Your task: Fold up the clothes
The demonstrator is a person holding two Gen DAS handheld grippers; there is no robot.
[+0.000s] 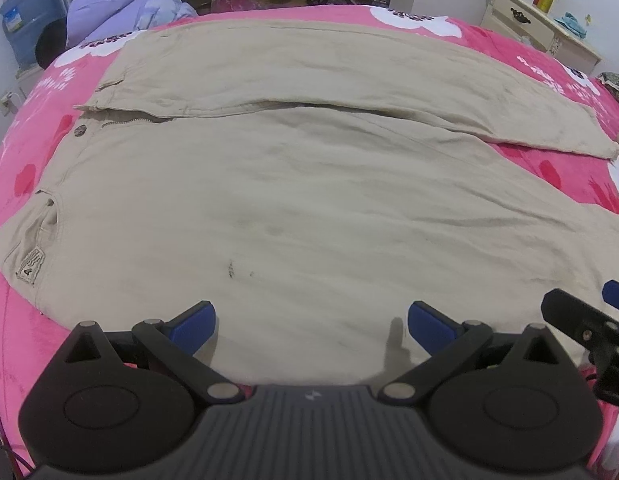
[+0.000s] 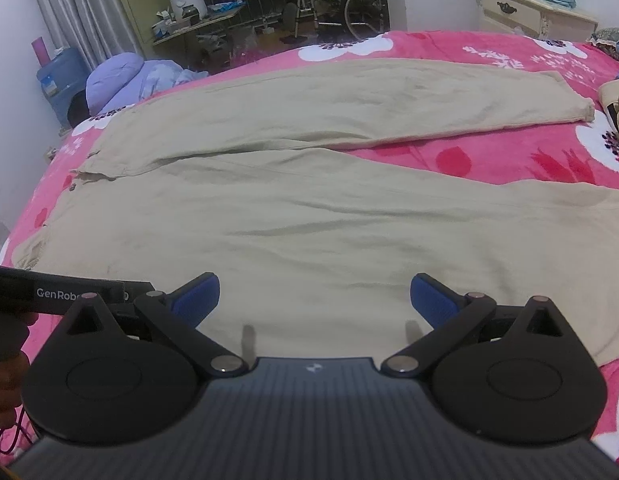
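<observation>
L gripper [image 1: 311,322] open | R gripper [image 2: 315,300] open | beige trousers [image 1: 309,200] flat on pink blanket [image 1: 29,152]; both empty

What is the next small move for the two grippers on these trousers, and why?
Probably lower both to the near edge of the trousers and pinch it. The left gripper and the right gripper are open over the near leg, holding nothing, and the trousers lie spread flat and unfolded on the pink blanket.

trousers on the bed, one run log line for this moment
trousers: flat, unfolded on pink blanket | left gripper: open, empty | right gripper: open, empty
</observation>
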